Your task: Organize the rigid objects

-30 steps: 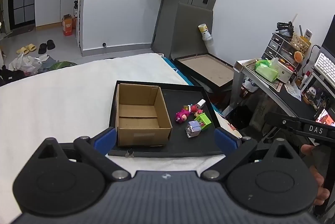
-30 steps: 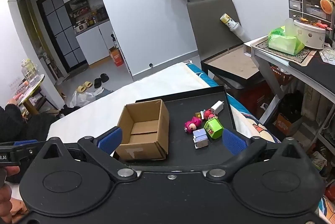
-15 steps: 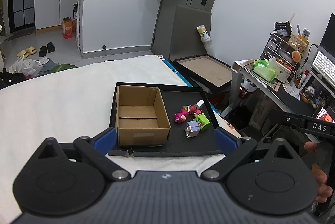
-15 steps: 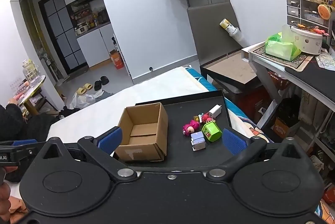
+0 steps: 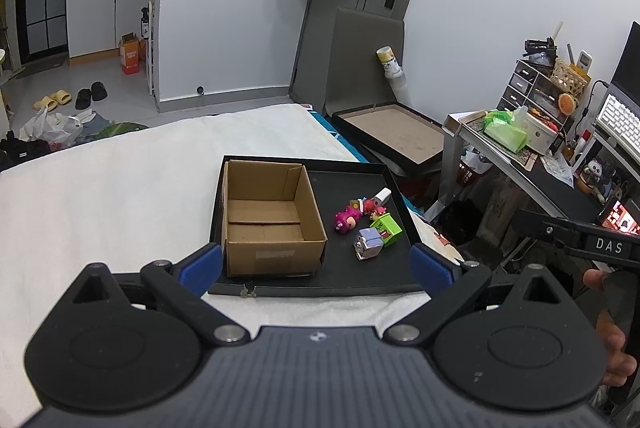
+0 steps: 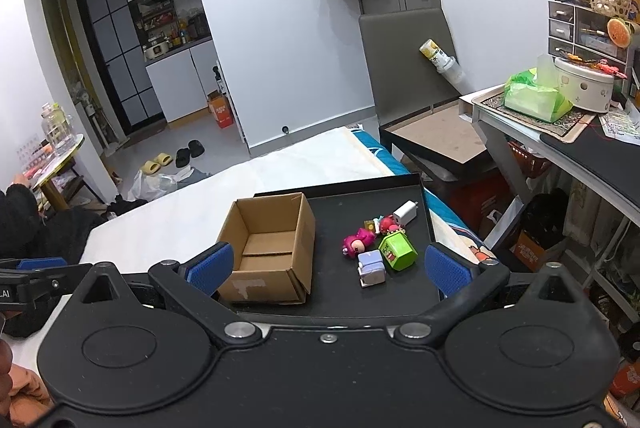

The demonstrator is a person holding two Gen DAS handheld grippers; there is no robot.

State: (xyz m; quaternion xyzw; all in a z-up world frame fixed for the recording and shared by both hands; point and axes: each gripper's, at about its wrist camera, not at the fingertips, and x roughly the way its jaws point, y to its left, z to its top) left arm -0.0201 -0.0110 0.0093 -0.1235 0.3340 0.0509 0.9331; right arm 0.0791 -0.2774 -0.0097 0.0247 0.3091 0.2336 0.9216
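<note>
L gripper (image 5: 316,268) nearest lens; matte black body w/ ribbed grey housing, round pivot discs, blue textured pads (image 5: 200,268) spread wide, nothing between them; R gripper (image 6: 326,270) same build, smooth black housing, blue pads (image 6: 444,270) also fully apart, holding nothing. Both hang short of the near edge of the tray (image 5: 320,280); tray is shallow, black, rectangular, low raised rim, sits on white cloth-covered surface (image 5: 100,196). On tray's left half: cardboard box (image 5: 268,216), open top, brown corrugated, flaps folded flat inside, pale label patch on near wall; empty inside. To its right, apart from the box, cluster of small hard toys on bare tray: lilac blocky figure (image 6: 372,266) closest; green cube (image 6: 396,250) just behind, touching or nearly; pink bear figure (image 6: 356,242) left of the cube; small red figure (image 6: 386,224) behind; white charger plug (image 6: 406,210) farthest, glossy plastic, prongs up-right. Beyond tray: flat brown-lined black frame (image 5: 392,134) on floor; grey padded panel (image 5: 360,56) leaning at wall; desk at right w/ green tissue pack (image 6: 532,100).
</note>
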